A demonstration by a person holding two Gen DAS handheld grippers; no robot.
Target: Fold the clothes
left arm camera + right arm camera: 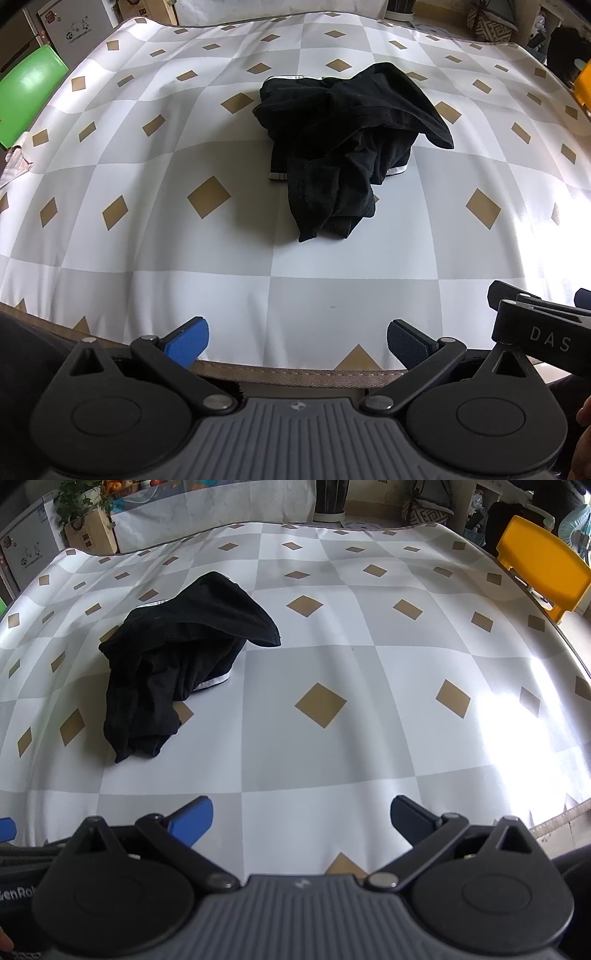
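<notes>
Crumpled black garment lies mid-table; left gripper and right gripper hover near, jaws wide, empty. Best spread it flat first.

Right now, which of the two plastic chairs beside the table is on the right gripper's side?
The yellow chair, at the table's far right edge. The green chair stands off the left edge instead.

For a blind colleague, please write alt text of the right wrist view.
A crumpled black garment lies at left on a table with a checked cloth. The right hand-held gripper is open and empty at the near edge. A yellow chair stands at far right.
</notes>
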